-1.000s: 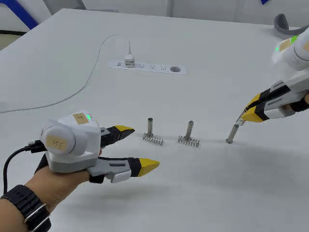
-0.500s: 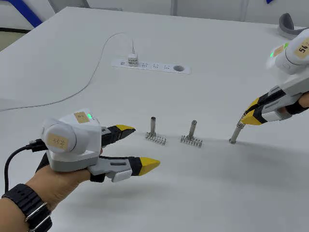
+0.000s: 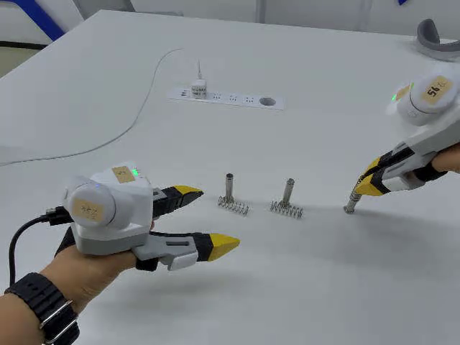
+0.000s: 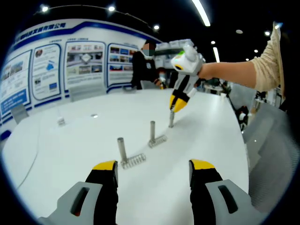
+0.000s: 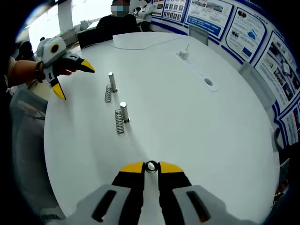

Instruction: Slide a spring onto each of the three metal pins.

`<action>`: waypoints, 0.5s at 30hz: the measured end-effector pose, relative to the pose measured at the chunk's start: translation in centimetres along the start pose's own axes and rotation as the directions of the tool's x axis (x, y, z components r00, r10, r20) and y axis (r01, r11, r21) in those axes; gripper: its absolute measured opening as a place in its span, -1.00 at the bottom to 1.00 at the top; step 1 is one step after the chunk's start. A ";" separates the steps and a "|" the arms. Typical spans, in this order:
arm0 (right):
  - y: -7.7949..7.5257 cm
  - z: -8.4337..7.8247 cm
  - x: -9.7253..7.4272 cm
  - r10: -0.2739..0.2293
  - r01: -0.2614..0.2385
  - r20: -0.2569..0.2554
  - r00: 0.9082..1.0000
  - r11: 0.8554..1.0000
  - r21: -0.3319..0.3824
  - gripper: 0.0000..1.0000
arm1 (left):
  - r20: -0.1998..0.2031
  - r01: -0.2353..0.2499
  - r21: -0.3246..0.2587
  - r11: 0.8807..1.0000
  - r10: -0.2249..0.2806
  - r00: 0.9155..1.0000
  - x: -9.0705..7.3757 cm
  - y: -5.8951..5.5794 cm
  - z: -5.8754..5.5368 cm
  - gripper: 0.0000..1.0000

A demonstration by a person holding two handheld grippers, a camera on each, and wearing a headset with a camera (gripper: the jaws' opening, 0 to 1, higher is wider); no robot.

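Metal spring [image 3: 355, 195] in right tongs [image 5: 151, 168], on rightmost pin [image 3: 350, 208]

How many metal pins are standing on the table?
3: the left pin, the middle pin, and the right pin just under the right gripper tips.

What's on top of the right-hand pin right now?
A spring sits over the top of the right-hand pin, pinched in the closed jaws of the right gripper. The jaws cover how far down the coils reach; the pin's lower end shows bare.
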State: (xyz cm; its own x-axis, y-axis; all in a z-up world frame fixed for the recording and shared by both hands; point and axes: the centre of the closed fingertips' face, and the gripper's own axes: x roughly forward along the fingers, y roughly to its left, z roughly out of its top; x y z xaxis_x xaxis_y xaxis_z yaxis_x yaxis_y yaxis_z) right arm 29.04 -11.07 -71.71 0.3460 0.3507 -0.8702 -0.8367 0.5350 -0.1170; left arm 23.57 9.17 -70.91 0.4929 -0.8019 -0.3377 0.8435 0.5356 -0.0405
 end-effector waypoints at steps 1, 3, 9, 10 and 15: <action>0.0 -0.1 0.2 0.002 -0.002 -0.001 1.000 1.000 0.004 -0.76 | 0.000 0.000 0.001 1.000 0.000 1.000 0.0 0.0 0.0 0.24; -0.1 -0.3 0.5 -0.001 0.001 -0.009 1.000 1.000 0.004 -0.76 | -0.001 0.000 0.001 1.000 0.000 1.000 0.0 0.1 0.0 0.24; 0.0 -0.7 1.5 0.010 -0.010 -0.009 1.000 1.000 0.019 -0.76 | -0.002 0.000 0.002 1.000 0.000 1.000 0.0 0.0 -0.1 0.24; 0.0 -0.8 1.6 0.009 -0.009 -0.012 1.000 1.000 0.020 -0.76 | -0.003 0.000 0.002 1.000 0.000 1.000 0.0 0.0 -0.1 0.24; 0.2 -1.2 2.0 0.008 -0.008 -0.017 1.000 1.000 0.017 -0.76 | -0.003 -0.002 0.001 1.000 0.002 1.000 0.0 0.1 -0.1 0.24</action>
State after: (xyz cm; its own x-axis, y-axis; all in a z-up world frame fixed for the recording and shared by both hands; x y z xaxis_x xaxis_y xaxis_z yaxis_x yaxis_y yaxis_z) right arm 29.05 -11.21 -74.10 0.3321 0.3419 -0.8791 -0.8322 0.5450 -0.1023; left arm 23.60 9.26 -71.01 0.4936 -0.8002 -0.3406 0.8430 0.5366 -0.0389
